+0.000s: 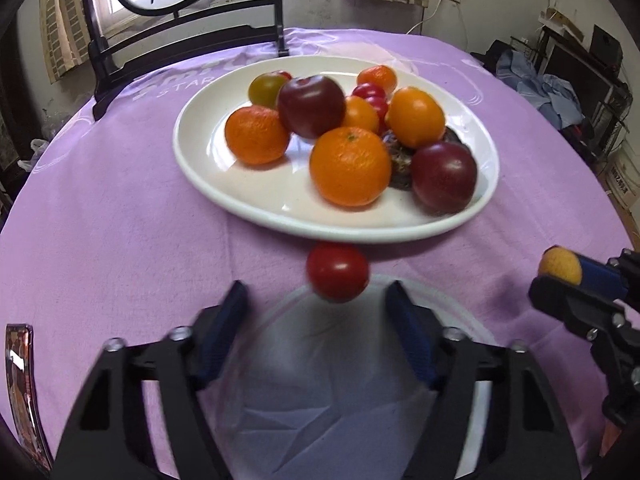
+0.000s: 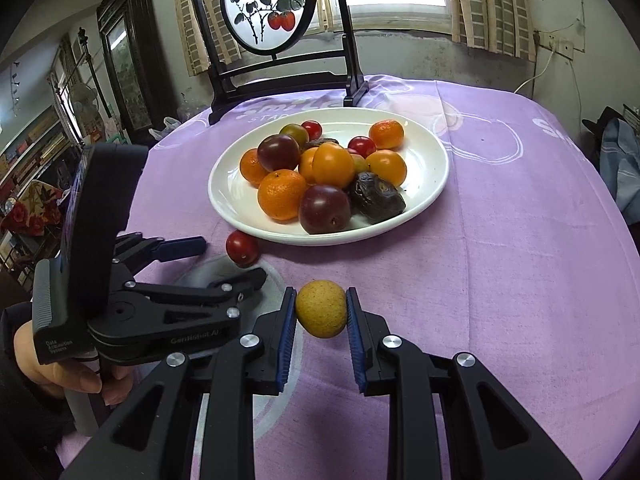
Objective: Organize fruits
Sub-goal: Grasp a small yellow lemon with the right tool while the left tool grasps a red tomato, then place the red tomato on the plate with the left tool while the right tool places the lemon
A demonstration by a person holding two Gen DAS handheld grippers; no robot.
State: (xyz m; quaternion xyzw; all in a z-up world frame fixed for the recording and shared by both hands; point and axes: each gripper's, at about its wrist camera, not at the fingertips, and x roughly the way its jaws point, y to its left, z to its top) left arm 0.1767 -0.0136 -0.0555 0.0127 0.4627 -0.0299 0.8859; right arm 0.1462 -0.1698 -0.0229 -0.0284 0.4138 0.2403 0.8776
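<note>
Left tool [image 1: 316,304] pitches steeply down over the purple-clothed counter [image 1: 120,200], a bare hand [image 2: 60,372] gripping its handle at 8 o'clock in the right wrist view. Right tool [image 2: 321,308] also angles down, entering the left wrist view at 3 o'clock. Only the right view shows the hand and the left tool's camera block; only the left view shows a shiny brown object at 8 o'clock, unclear what. Left tool's jaws stand part open, nothing pressed between the pads; a small round red tomato [image 1: 337,272] sits just ahead of the tips at 12 o'clock, beside the near rim of the white oval ceramic plate [image 1: 208,176] piled with fruit. Right tool clamps a small yellow-brown round fruit [image 2: 321,309].
</note>
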